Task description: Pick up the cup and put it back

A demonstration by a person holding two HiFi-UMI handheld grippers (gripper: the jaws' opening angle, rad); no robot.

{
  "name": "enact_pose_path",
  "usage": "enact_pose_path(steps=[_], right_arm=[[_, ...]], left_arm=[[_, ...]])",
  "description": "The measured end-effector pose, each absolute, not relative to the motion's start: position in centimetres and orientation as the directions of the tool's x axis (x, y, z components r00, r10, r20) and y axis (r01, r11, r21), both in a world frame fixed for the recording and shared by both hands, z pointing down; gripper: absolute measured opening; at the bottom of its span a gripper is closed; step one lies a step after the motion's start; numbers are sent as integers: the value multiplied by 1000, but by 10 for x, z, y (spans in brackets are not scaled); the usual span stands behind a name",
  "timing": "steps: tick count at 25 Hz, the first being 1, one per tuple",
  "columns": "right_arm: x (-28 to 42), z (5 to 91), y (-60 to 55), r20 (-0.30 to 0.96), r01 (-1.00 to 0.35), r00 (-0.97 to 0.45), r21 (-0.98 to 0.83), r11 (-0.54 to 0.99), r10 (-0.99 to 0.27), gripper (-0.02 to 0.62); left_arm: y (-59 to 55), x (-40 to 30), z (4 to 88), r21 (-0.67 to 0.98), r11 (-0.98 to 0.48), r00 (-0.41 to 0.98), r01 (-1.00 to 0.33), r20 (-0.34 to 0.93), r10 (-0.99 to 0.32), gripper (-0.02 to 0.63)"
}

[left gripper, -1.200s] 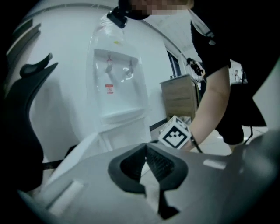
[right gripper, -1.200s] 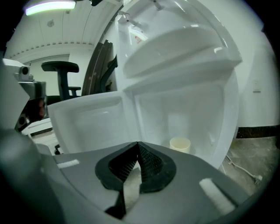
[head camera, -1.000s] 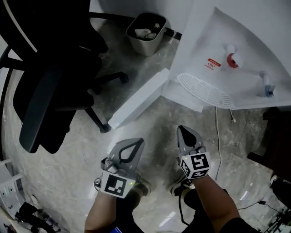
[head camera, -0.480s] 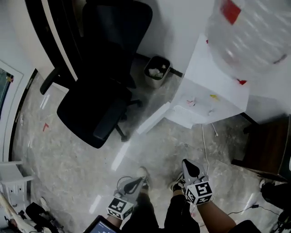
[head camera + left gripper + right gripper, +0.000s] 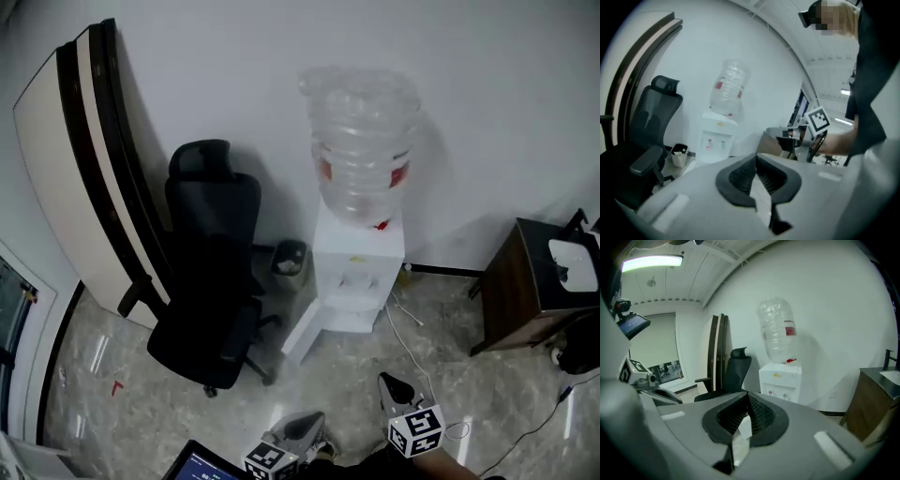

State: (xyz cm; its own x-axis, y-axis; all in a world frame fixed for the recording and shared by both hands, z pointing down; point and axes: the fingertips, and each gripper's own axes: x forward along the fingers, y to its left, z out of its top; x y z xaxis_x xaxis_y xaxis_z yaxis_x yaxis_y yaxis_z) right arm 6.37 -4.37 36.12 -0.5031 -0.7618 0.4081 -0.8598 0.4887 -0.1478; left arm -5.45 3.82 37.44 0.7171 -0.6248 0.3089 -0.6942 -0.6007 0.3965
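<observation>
Low at the bottom edge of the head view, holding the left gripper (image 5: pixel 312 421) over a grey marbled stone floor (image 5: pixel 122 375), jaws pressing together and pinching nothing. Seeing the same in the left gripper view, with the dark ribbed pads (image 5: pixel 742 176) meeting at their tips and only floor and room beyond them. Just beside it, to the right, holding the right gripper (image 5: pixel 388 382) with its black-and-white marker cube (image 5: pixel 417 431) turned up, jaws likewise pressing shut on nothing.

Facing a white floor-standing water dispenser (image 5: pixel 358 267) against a plain white wall (image 5: pixel 487 112), well ahead of both grippers. Carrying on its top a large clear plastic water bottle (image 5: pixel 361 141), upside down, with a red label. Standing just left of the dispenser, a small grey waste bin (image 5: pixel 289 258) with crumpled paper inside; left of that, a black high-backed office chair (image 5: pixel 211 272). Leaning on the wall behind the chair, tall beige panels with black edges (image 5: pixel 70 178). Trailing across the floor from the dispenser's foot, a thin white cable (image 5: pixel 411 337). Standing at the far right, a dark brown wooden cabinet (image 5: pixel 520 295) with something white on its top, too small to name.

Looking through every view for the cup and making out none: cannot tell where it stands.
</observation>
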Motion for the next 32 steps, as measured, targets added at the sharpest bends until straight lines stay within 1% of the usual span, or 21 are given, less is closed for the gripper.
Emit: enact_pose_path(steps=[6,8,11,16,24,28,32], right_arm=[[81,311,44,321,-824,-561,-128,552,-763,9],[96,304,79,314,-815,-575,-135,564,-756,9],[118,306,130,318,-812,-581,-165,559,-749,8],[133,301,193,304,-807,-590,-242,538,-748,8],[117,285,236,289,-822,-568,-233,519,-770,8],[88,277,241,280,-835,-549,-223,502,-788,8],[54,263,243,263,-839,-543,-203,504,-797,8]], left_arm=[[91,-19,329,349,-619,708,-704,269,-653,5],[118,6,318,335,-627,709,-703,258,-657,5],[165,38,303,361,-644,734,-675,234,-638,5],[218,56,290,368,-656,749,-659,236,-620,5],[250,42,280,329,-673,748,-662,235,-621,5],[254,16,276,365,-666,756,-651,228,-614,5],[254,-16,269,358,-681,766,-639,221,-604,5]])
